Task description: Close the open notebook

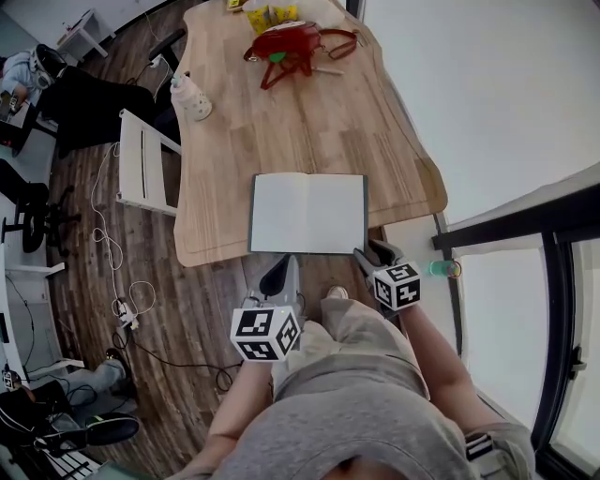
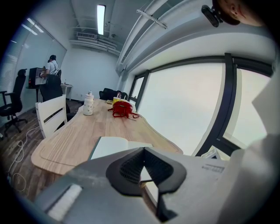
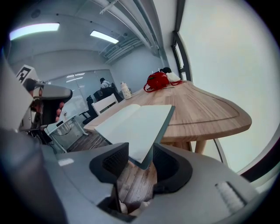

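Observation:
The open notebook (image 1: 307,213) lies flat on the wooden table (image 1: 281,122), blank white pages up, dark cover edge showing, at the table's near edge. Its near right corner juts past that edge. My right gripper (image 1: 370,255) sits at this corner, and in the right gripper view the right gripper (image 3: 141,148) is open with the notebook (image 3: 135,120) corner between its jaws and neither pad pressing on it. My left gripper (image 1: 278,277) hangs just below the table edge, in front of the notebook's middle. In the left gripper view the left gripper (image 2: 143,149) is shut and empty, with the notebook (image 2: 111,146) beyond it.
A red bag (image 1: 286,42) and yellow packets (image 1: 270,13) lie at the table's far end, and a white bottle (image 1: 192,98) stands at its left edge. A white chair (image 1: 145,159) stands left of the table. Cables (image 1: 112,253) trail on the floor. A dark window frame (image 1: 525,225) runs along the right.

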Demonstrator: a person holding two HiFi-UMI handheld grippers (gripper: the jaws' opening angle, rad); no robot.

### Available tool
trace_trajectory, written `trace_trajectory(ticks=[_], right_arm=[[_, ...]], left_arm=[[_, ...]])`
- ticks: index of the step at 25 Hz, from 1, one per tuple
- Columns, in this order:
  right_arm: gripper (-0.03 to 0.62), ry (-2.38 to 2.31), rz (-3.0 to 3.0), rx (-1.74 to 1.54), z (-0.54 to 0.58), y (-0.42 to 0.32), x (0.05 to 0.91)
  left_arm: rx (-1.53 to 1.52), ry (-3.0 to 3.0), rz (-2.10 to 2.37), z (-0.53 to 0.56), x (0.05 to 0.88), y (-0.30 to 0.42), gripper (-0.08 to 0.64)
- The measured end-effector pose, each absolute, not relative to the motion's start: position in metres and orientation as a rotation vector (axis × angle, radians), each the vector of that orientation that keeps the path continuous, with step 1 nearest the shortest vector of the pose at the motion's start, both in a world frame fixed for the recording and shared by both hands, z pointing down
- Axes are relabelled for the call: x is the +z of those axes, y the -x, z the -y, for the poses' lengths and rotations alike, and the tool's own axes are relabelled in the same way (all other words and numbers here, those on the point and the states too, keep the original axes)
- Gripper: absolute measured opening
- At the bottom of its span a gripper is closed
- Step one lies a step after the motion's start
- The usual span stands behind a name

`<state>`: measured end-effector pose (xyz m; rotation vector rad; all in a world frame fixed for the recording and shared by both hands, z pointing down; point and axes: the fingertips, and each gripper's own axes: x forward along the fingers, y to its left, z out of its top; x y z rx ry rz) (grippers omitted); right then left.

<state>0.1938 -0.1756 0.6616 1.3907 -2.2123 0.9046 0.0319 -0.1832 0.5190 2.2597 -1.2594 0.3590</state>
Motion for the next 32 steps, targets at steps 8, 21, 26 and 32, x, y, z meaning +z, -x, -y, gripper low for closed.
trace_trajectory(ticks=[8,21,26,32], right_arm=[[0.216,-1.358,2.204,0.995,0.176,-0.193,0.681],[0.212,-1.268,2.245,1.186,0.175,-0.183,0.687],[0.216,-1.278,2.242,1.178,0.175,-0.184,0.684],[0.188,-1.304,2.288,1.229,0.176,-0.186,0.665]], left_arm=[[0.384,-2.244,1.269,0.182,0.526,-0.029,0.005],[0.364,-2.239,1.29,0.185,0.523,-0.026,0.005],[0.358,-2.242,1.296,0.187,0.522,-0.025,0.005],[0.346,-2.251,1.296,0.185,0.519,-0.029,0.005]])
